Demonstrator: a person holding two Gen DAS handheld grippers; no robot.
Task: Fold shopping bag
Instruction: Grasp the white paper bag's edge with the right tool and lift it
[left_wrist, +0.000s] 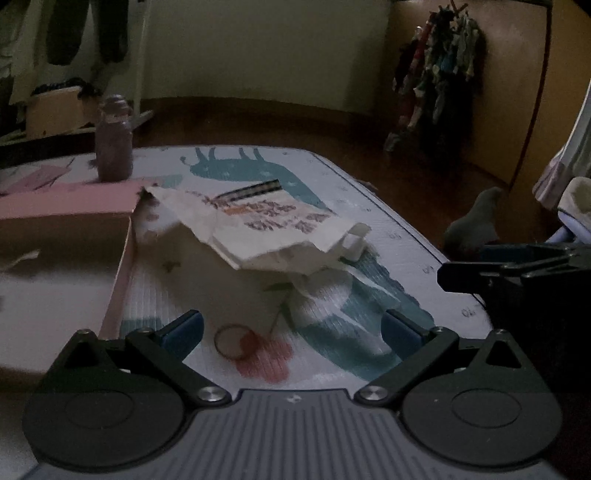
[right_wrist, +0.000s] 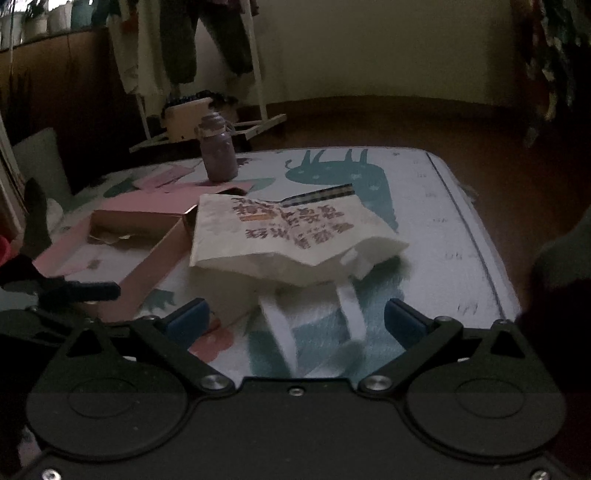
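A cream cloth shopping bag (left_wrist: 258, 232) with printed characters and a checked strip lies crumpled on a patterned play mat (left_wrist: 332, 173), its open mouth raised toward me. It also shows in the right wrist view (right_wrist: 280, 236), with two white handles (right_wrist: 351, 306) trailing toward the camera. My left gripper (left_wrist: 291, 328) is open and empty, just short of the bag. My right gripper (right_wrist: 293, 321) is open and empty, its blue pads either side of the handles. The right gripper's tip shows at the right of the left wrist view (left_wrist: 517, 273).
An open pink cardboard box (right_wrist: 122, 251) lies left of the bag, touching it. A purple bottle (right_wrist: 218, 151) stands behind it on the mat. A thin ring (left_wrist: 232, 341) lies on the mat. The mat's edge (right_wrist: 480, 229) and dark wood floor are to the right.
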